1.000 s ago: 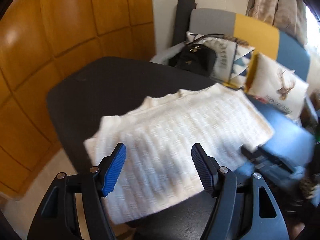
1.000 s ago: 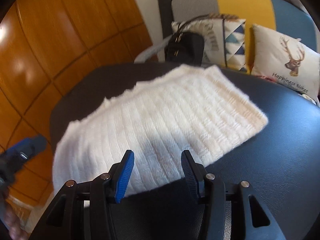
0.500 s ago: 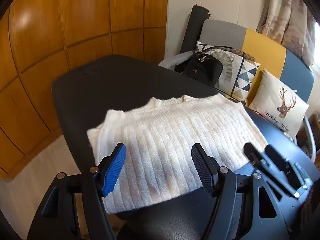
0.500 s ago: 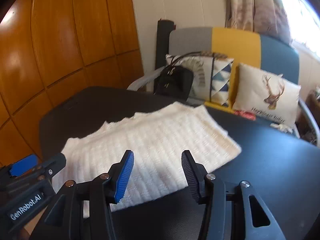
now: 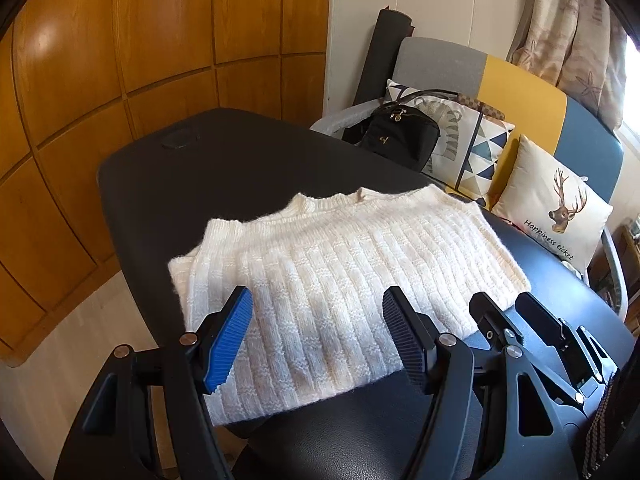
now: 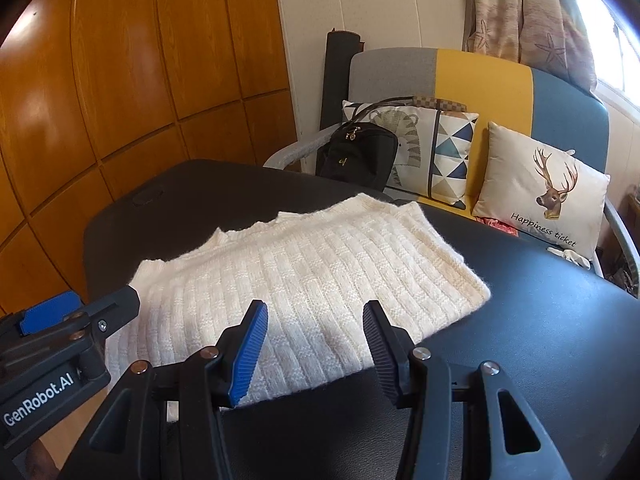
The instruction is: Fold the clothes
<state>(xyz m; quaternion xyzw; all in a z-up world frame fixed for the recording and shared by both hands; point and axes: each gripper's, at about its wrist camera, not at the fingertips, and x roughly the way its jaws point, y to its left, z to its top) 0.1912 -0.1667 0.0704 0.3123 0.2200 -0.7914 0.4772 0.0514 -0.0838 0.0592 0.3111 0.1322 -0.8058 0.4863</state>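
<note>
"GenRobot.AI" lettering on left hand-held gripper (image 6: 60,320), lower left; jaws apart, empty. Right hand-held gripper (image 6: 314,354) likewise. One folded sweater (image 6: 304,280); two pillows, one reading "Happiness ticket" (image 6: 544,204).

A sunlit room with wood panelling and a colourful sofa

Orange-brown wooden panels (image 5: 160,40) line the wall beside a white wall (image 6: 360,8); a dark rolled mat (image 6: 336,80) leans in the corner. The grey, yellow and blue sofa (image 6: 480,76) carries a triangle-patterned cushion (image 6: 448,152), a deer cushion (image 6: 548,192) and a black bag (image 6: 356,156). Patterned curtains (image 6: 528,8) hang by a bright window (image 6: 612,52). The black surface (image 6: 540,320) stands over pale flooring (image 5: 92,320).
</note>
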